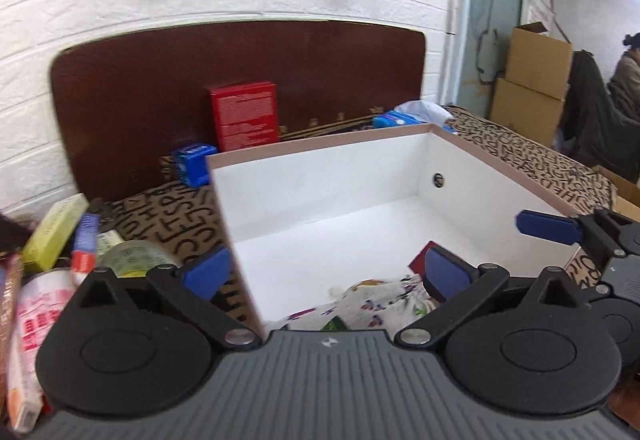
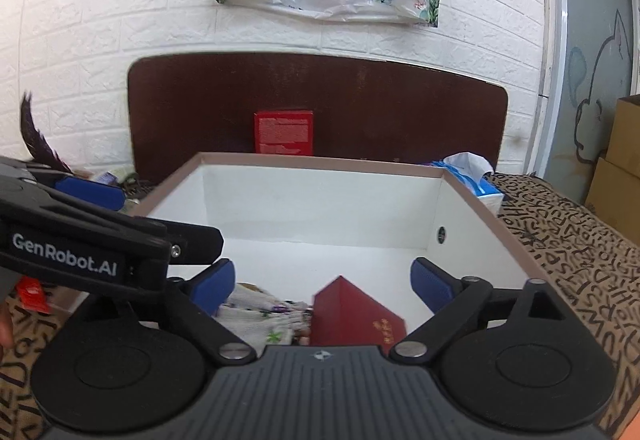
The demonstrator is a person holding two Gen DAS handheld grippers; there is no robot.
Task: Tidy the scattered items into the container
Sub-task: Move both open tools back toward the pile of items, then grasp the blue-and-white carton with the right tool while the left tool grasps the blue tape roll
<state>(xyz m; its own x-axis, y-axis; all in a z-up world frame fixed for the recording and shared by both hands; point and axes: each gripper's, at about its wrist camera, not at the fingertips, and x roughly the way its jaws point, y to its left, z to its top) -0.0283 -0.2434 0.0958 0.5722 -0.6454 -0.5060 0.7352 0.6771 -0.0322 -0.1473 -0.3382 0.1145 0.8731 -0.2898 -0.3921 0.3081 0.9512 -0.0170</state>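
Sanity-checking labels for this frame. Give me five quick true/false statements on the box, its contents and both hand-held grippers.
1. The white box already holds a dark red booklet and a floral cloth. True.
2. The left hand-held gripper is shut on a blue box. False: it is open with nothing between its fingers.
3. A red carton stands upright behind the box, against the brown board. True.
4. The right hand-held gripper is open above the box's near end. True.
5. The small blue box lies inside the white box. False: it sits outside, by the far left corner.
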